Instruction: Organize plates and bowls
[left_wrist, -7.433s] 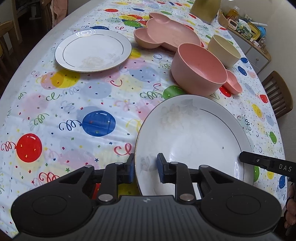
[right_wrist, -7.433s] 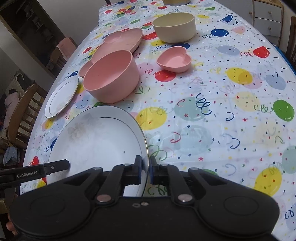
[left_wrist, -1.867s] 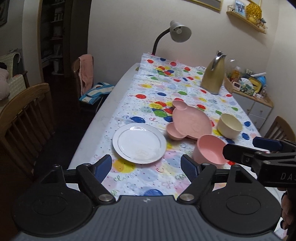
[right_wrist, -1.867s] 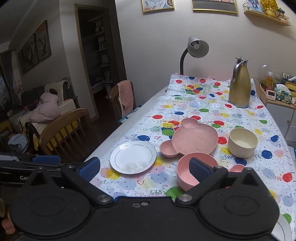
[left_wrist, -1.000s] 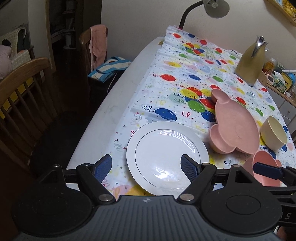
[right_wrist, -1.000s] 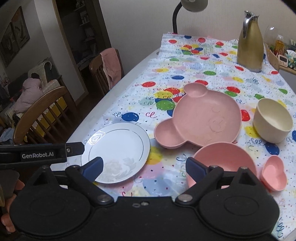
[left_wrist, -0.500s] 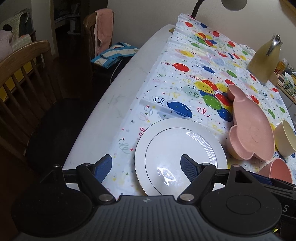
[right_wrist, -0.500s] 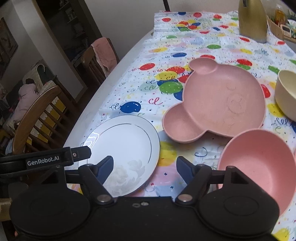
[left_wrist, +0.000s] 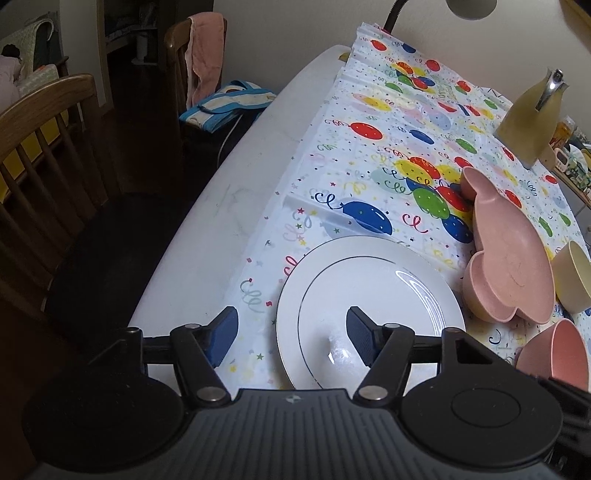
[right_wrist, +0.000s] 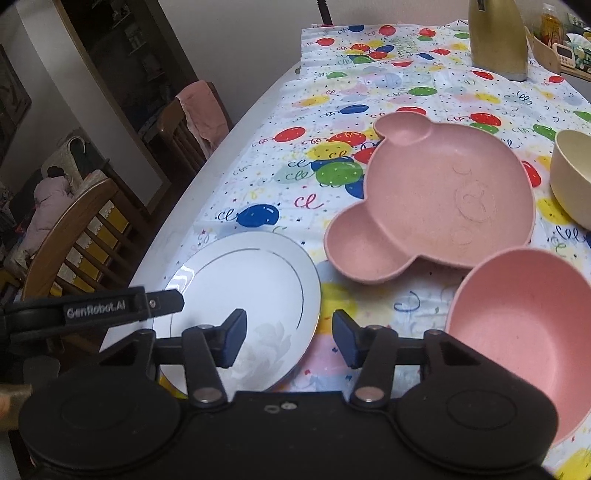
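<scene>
Left wrist view puts your left gripper (left_wrist: 291, 334) astride the near-left rim of the round white china plate with the thin silver ring (left_wrist: 369, 314); its jaws are closing, the rim between them but no pad pressing yet. Your right gripper (right_wrist: 289, 338) straddles the plate's near-right edge the same way, also closing and gripping nothing so far. The plate lies flat on the balloon-print tablecloth (left_wrist: 369, 177), near the table's left edge.

Let one pad slide under the rim and the other settle on top before you squeeze; glazed china will likely slip if pinched only at the lip. Close both sides evenly and lift level.

Whether the lower pads are actually under the rim is hidden by the gripper bodies. Just beyond, the pink mouse-eared divided plastic tray (right_wrist: 443, 206) sits close to the plate, so keep clear of it. The round pink plastic bowl (right_wrist: 524, 328) and the cream plastic bowl (right_wrist: 572, 177) are cut off at the right. Farther off, the gold metal jug (right_wrist: 496, 37) loses its top.
</scene>
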